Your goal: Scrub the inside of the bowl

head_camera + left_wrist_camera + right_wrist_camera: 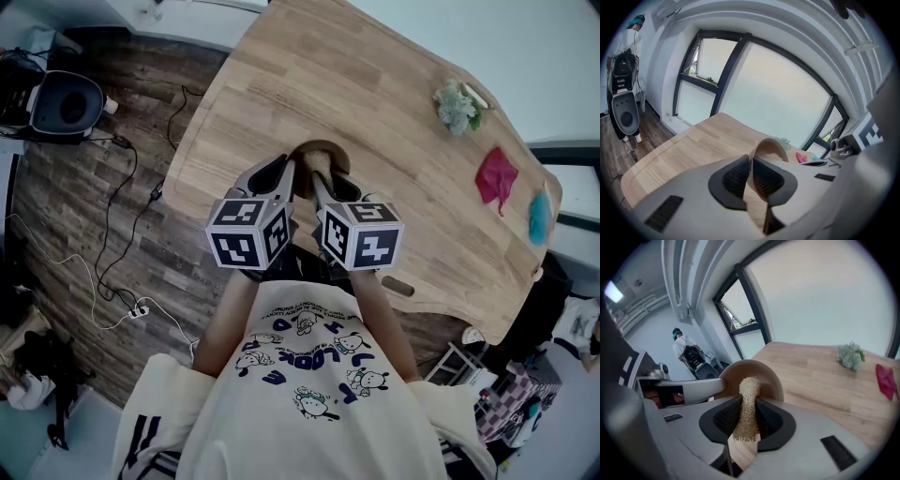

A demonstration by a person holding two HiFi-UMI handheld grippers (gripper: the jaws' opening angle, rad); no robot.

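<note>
A tan wooden bowl (322,156) is held tilted above the near edge of the wooden table (394,122). My left gripper (750,180) is shut on the bowl's rim (765,149), the thin wall pinched between its dark pads. My right gripper (746,420) is shut on a beige loofah scrubber (746,411), whose rounded tip presses into the bowl's inside (752,373). In the head view both grippers, left (279,183) and right (323,187), meet at the bowl, with their marker cubes toward me.
On the table's far side lie a green scrub pad (457,108), a red cloth (494,176) and a blue item (539,217). Cables and a black appliance (64,106) sit on the wooden floor at left. A person (682,345) stands in the distance.
</note>
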